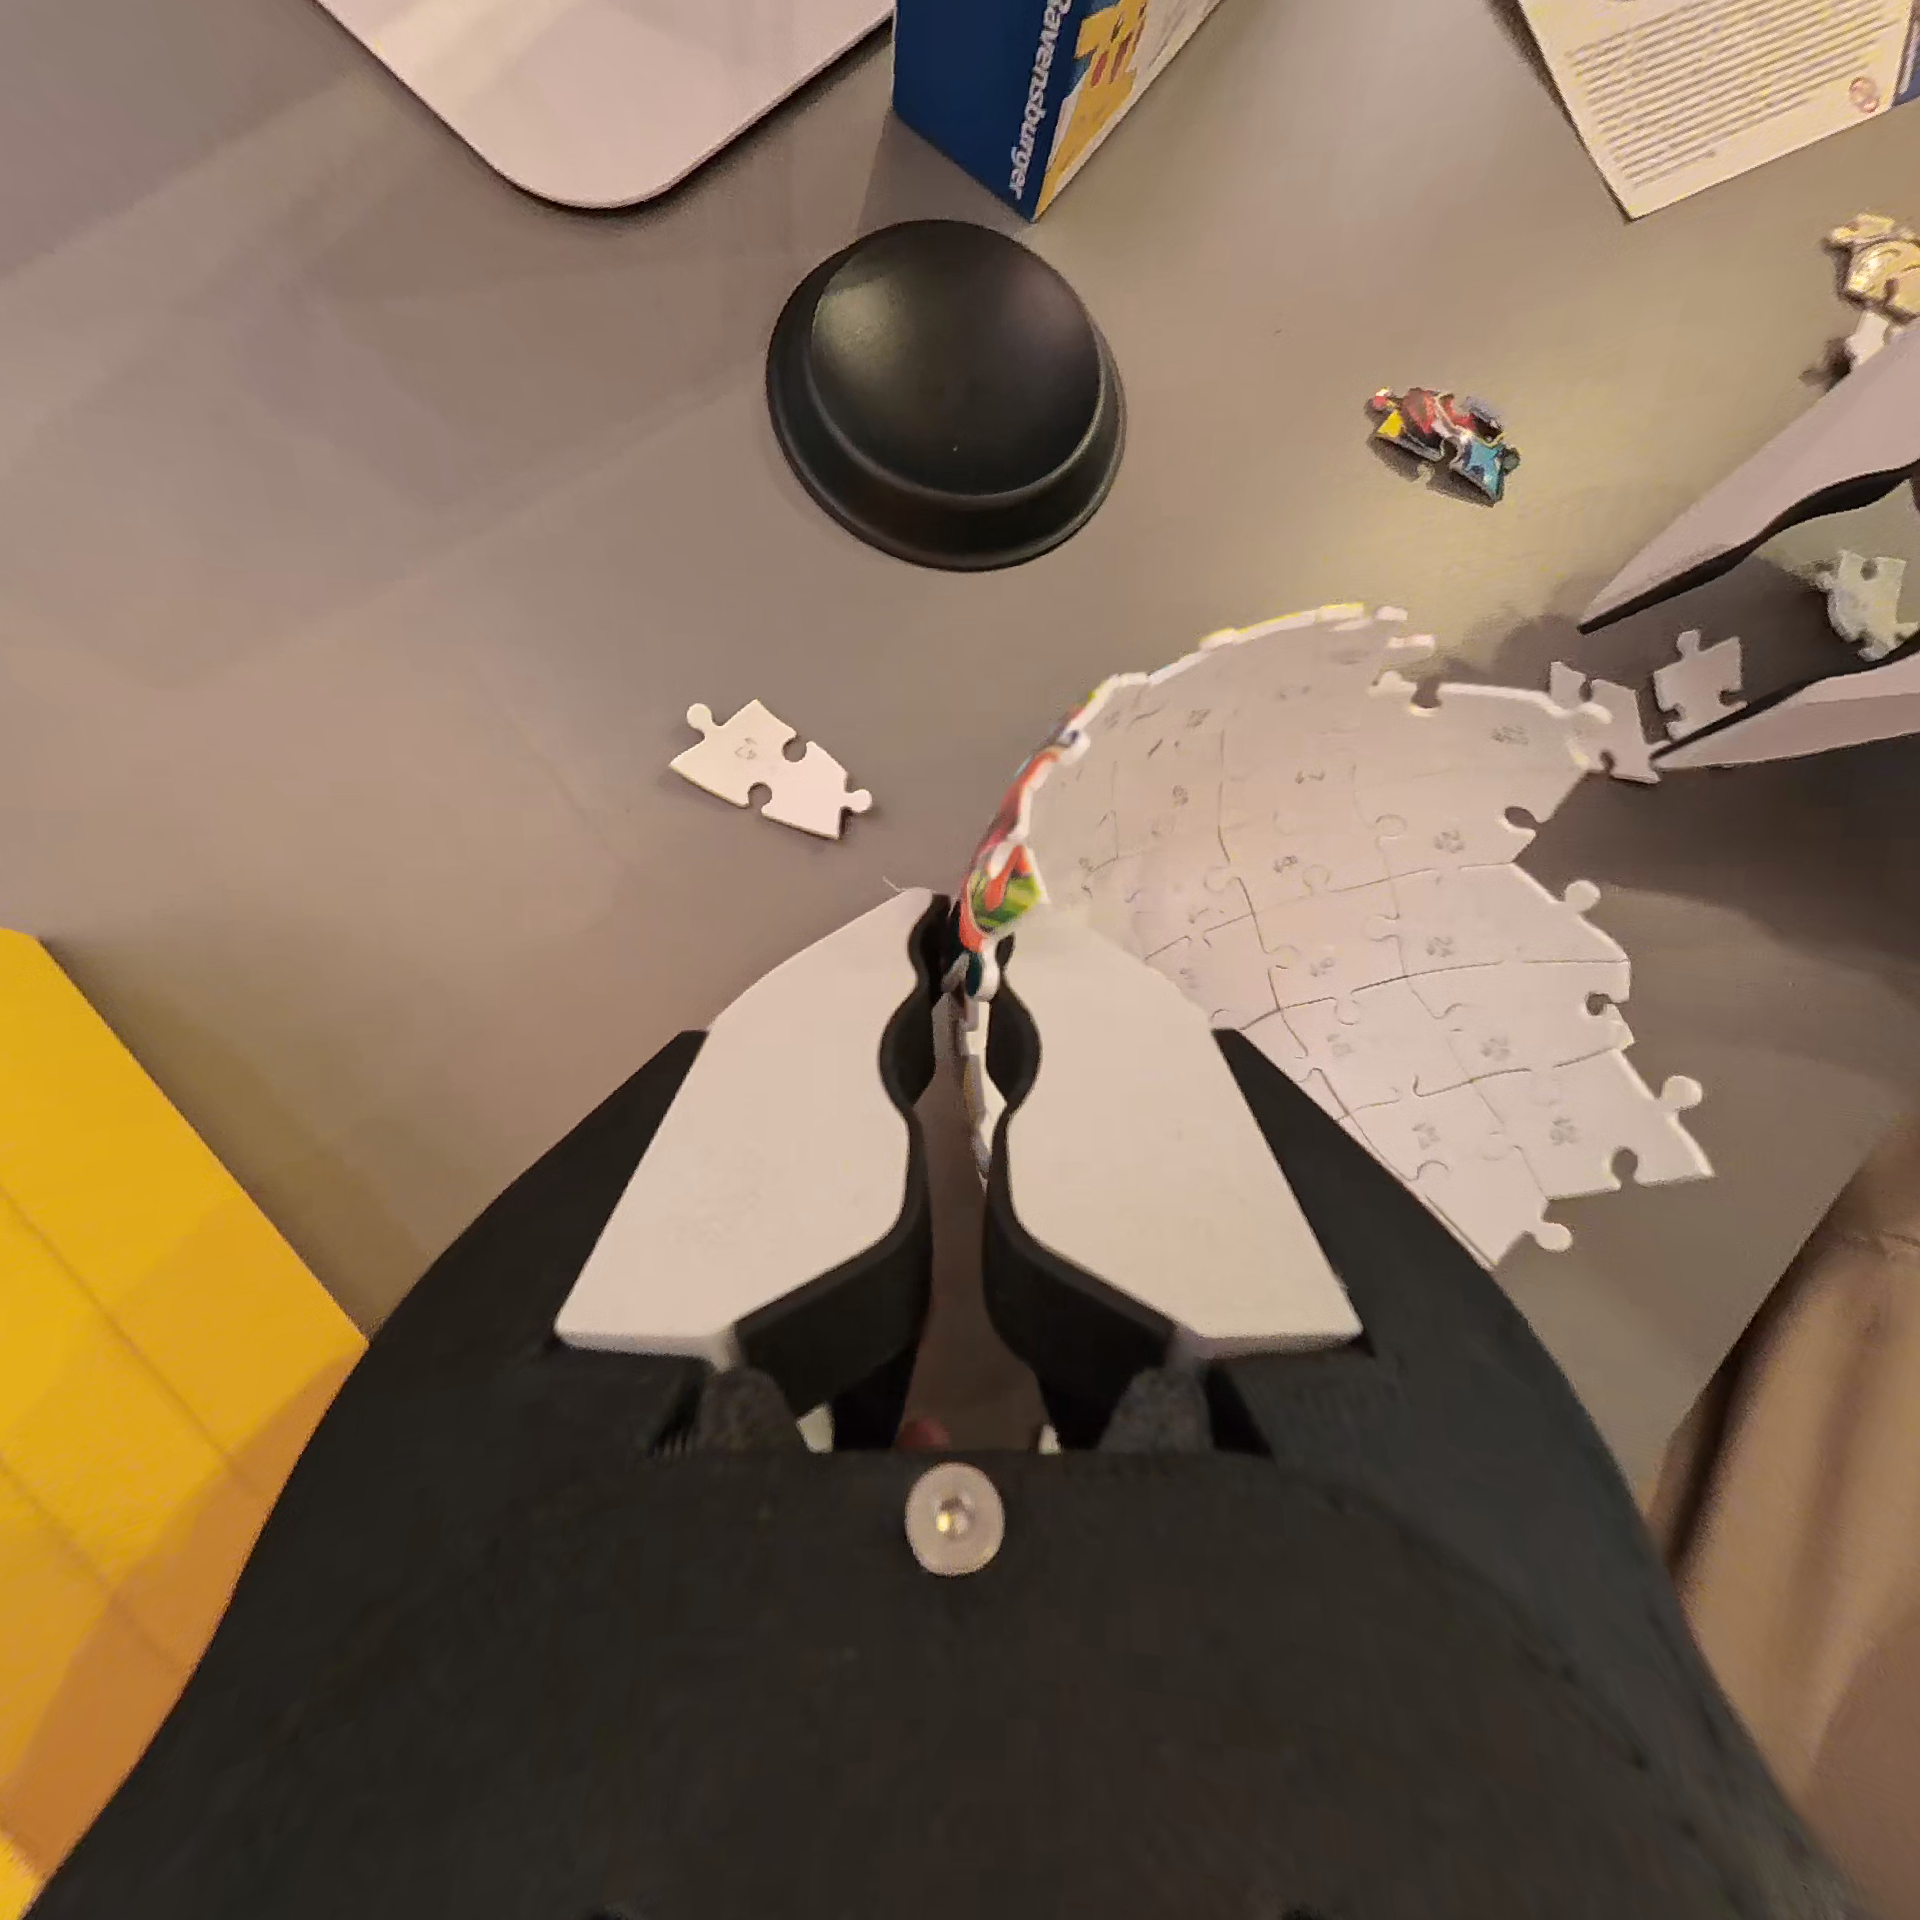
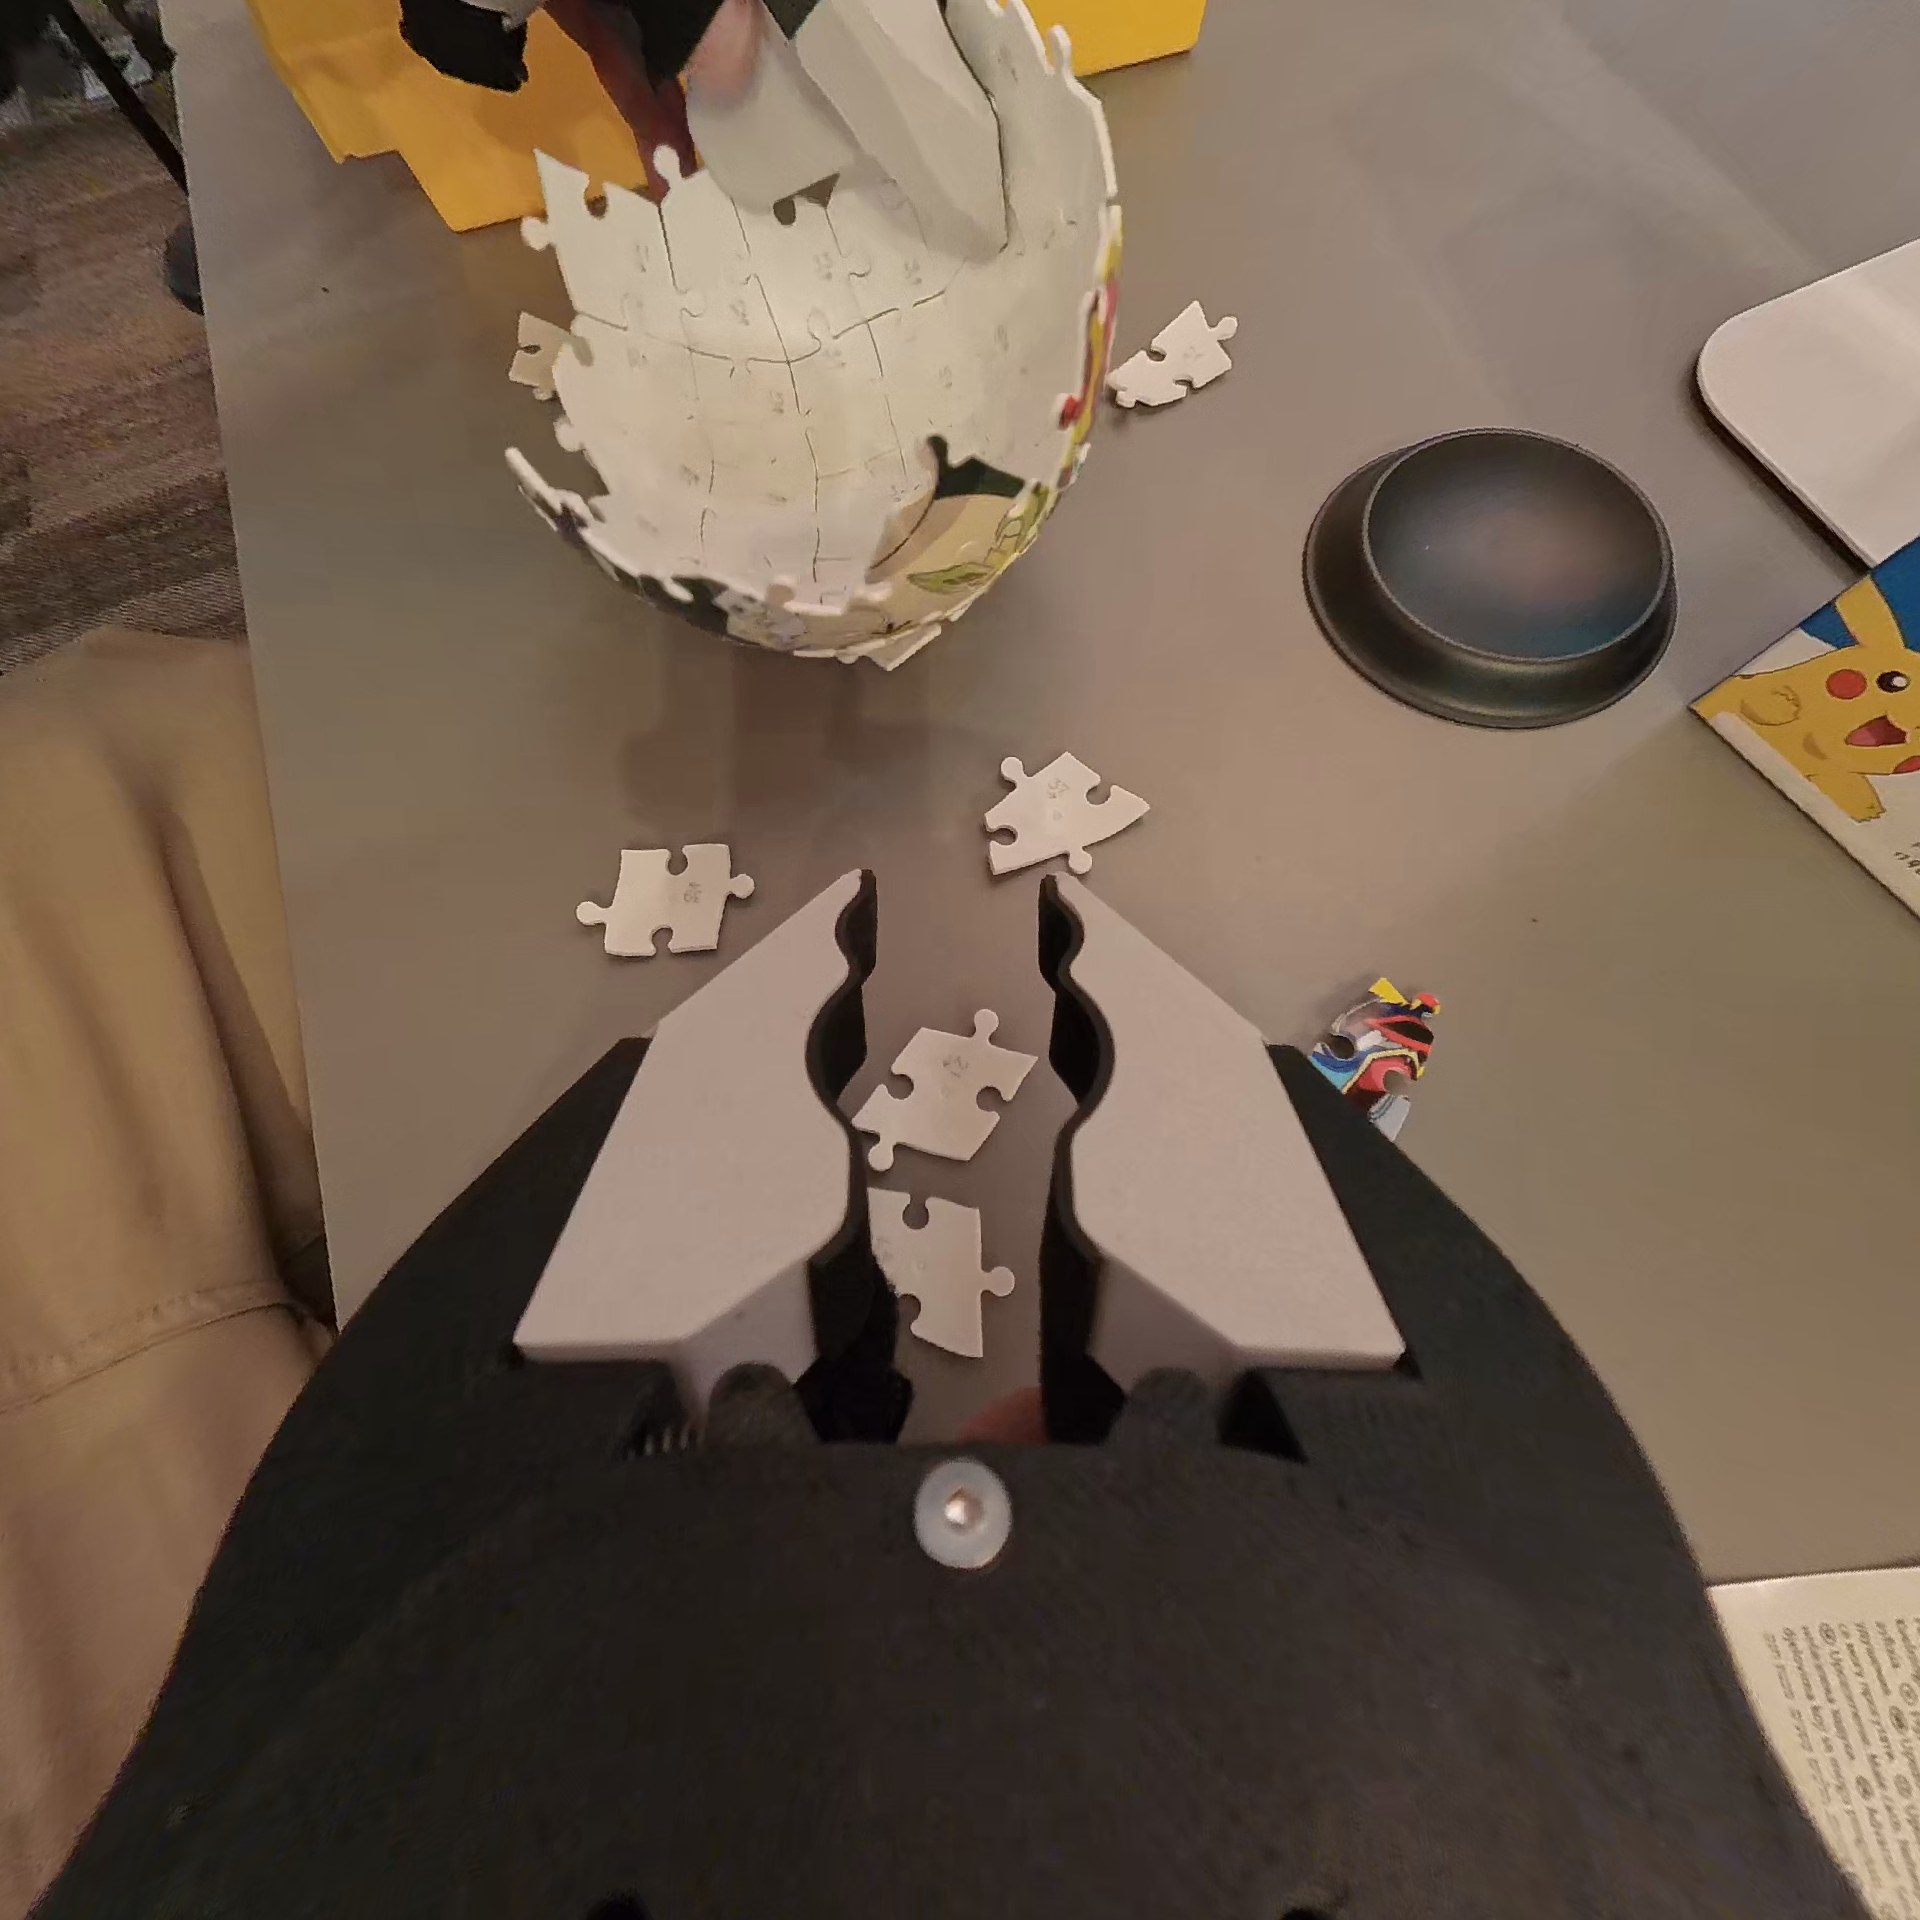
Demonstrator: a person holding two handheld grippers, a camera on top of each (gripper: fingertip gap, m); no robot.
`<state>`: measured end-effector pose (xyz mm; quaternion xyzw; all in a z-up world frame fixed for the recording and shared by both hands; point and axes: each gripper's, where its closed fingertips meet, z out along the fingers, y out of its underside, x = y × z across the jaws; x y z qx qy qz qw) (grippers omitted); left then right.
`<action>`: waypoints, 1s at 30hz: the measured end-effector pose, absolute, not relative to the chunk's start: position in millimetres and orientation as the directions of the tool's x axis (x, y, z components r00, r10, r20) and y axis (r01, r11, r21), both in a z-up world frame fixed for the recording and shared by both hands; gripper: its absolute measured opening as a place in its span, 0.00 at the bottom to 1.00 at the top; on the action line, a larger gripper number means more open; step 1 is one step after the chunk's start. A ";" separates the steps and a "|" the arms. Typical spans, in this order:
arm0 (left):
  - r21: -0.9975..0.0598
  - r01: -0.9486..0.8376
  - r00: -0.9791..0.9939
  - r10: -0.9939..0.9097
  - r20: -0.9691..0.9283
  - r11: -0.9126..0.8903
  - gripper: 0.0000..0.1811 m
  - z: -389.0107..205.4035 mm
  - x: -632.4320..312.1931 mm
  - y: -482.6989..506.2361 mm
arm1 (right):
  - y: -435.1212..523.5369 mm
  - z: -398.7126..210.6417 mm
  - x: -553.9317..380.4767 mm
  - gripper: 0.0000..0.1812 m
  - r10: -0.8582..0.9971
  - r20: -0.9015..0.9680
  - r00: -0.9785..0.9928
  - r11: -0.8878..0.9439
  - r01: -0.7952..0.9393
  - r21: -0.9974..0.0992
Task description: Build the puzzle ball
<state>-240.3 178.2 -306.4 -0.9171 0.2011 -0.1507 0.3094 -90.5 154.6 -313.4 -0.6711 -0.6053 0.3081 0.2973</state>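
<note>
The half-built puzzle ball [image 1: 1351,914] is a curved shell, white inside and printed outside. My left gripper [image 1: 961,940] is shut on its printed rim and holds it over the grey table [image 1: 416,623]. In the right wrist view the ball [image 2: 821,416] sits ahead, with the left gripper's fingers [image 2: 769,135] at its top. My right gripper [image 2: 956,894] is open and empty, low over the table, with two loose white pieces [image 2: 945,1091] [image 2: 935,1268] lying between its fingers. It also shows in the left wrist view [image 1: 1621,691], just right of the shell.
More white pieces [image 2: 670,899] [image 2: 1060,810] [image 2: 1174,358] and a colourful piece [image 2: 1377,1044] lie nearby. A black round stand [image 2: 1486,577], a white pad [image 2: 1829,395], the puzzle box [image 1: 1039,83], a leaflet [image 2: 1829,1714], a yellow box [image 1: 125,1351] and beige cloth [image 2: 125,1039] ring the area. Tip to tip, the grippers are about 15 cm apart.
</note>
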 end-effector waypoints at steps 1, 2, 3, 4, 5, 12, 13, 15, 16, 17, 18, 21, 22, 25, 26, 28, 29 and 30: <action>-0.631 -0.277 0.874 -0.463 0.148 -0.725 0.02 -306.2 -240.6 177.8 | 155.1 -313.1 -90.2 0.17 0.995 -0.057 0.079 -0.094 0.627 -0.773; -0.637 -0.277 0.873 -0.466 0.147 -0.719 0.02 -305.9 -240.3 177.7 | 155.7 -312.8 -89.9 0.17 0.995 -0.060 0.081 -0.097 0.626 -0.774; -0.644 -0.272 0.869 -0.470 0.154 -0.715 0.02 -305.1 -239.3 177.2 | 156.5 -312.6 -89.5 0.17 0.995 -0.061 0.084 -0.100 0.625 -0.774; -0.651 -0.268 0.867 -0.472 0.158 -0.710 0.02 -304.3 -238.7 176.9 | 157.3 -312.3 -88.9 0.17 0.994 -0.063 0.086 -0.103 0.624 -0.775; -0.662 -0.273 0.865 -0.479 0.149 -0.698 0.02 -302.9 -238.6 177.0 | 157.8 -312.0 -88.6 0.17 0.994 -0.066 0.088 -0.106 0.622 -0.776; -0.729 -0.276 0.841 -0.525 0.133 -0.626 0.02 -290.7 -233.1 175.6 | 158.5 -307.4 -88.6 0.17 0.992 -0.082 0.094 -0.122 0.605 -0.787; -0.741 -0.273 0.839 -0.529 0.130 -0.614 0.02 -288.8 -232.9 176.0 | 158.6 -306.5 -88.6 0.17 0.992 -0.084 0.095 -0.124 0.603 -0.788; -0.784 -0.249 0.826 -0.548 0.135 -0.569 0.02 -278.6 -229.6 176.7 | 158.9 -301.7 -88.5 0.17 0.991 -0.094 0.099 -0.135 0.587 -0.798; -0.803 -0.223 0.821 -0.550 0.151 -0.553 0.02 -272.0 -228.7 177.0 | 159.4 -298.4 -88.2 0.17 0.990 -0.101 0.102 -0.142 0.576 -0.805; -0.826 -0.194 0.812 -0.560 0.168 -0.529 0.02 -264.2 -227.2 176.9 | 160.5 -294.9 -87.7 0.17 0.988 -0.107 0.107 -0.149 0.564 -0.812; -0.851 -0.164 0.799 -0.573 0.181 -0.498 0.02 -255.4 -225.3 176.5 | 161.9 -290.7 -87.1 0.17 0.987 -0.116 0.112 -0.159 0.548 -0.821; -0.921 -0.045 0.748 -0.624 0.226 -0.388 0.02 -223.7 -219.0 173.2 | 167.3 -276.1 -85.2 0.16 0.979 -0.155 0.134 -0.201 0.487 -0.850; -0.934 0.005 0.729 -0.637 0.248 -0.358 0.02 -213.0 -217.6 172.0 | 168.8 -271.2 -84.7 0.16 0.976 -0.169 0.139 -0.215 0.464 -0.859; -0.948 0.136 0.662 -0.686 0.302 -0.287 0.02 -187.3 -213.4 167.4 | 170.7 -256.7 -84.2 0.15 0.969 -0.202 0.139 -0.242 0.396 -0.886; -0.949 0.166 0.646 -0.698 0.309 -0.266 0.02 -181.5 -212.4 166.0 | 170.6 -251.7 -84.3 0.15 0.968 -0.212 0.136 -0.249 0.374 -0.893; -0.949 0.209 0.612 -0.726 0.315 -0.235 0.02 -171.8 -210.4 162.1 | 169.7 -242.9 -84.7 0.15 0.966 -0.223 0.127 -0.254 0.336 -0.907; -0.947 0.230 0.597 -0.736 0.319 -0.224 0.02 -167.2 -209.6 160.4 | 169.0 -238.7 -84.9 0.15 0.967 -0.222 0.121 -0.250 0.319 -0.914; -0.945 0.250 0.584 -0.746 0.320 -0.210 0.02 -162.4 -209.2 158.9 | 167.9 -234.7 -85.1 0.15 0.968 -0.222 0.114 -0.247 0.304 -0.920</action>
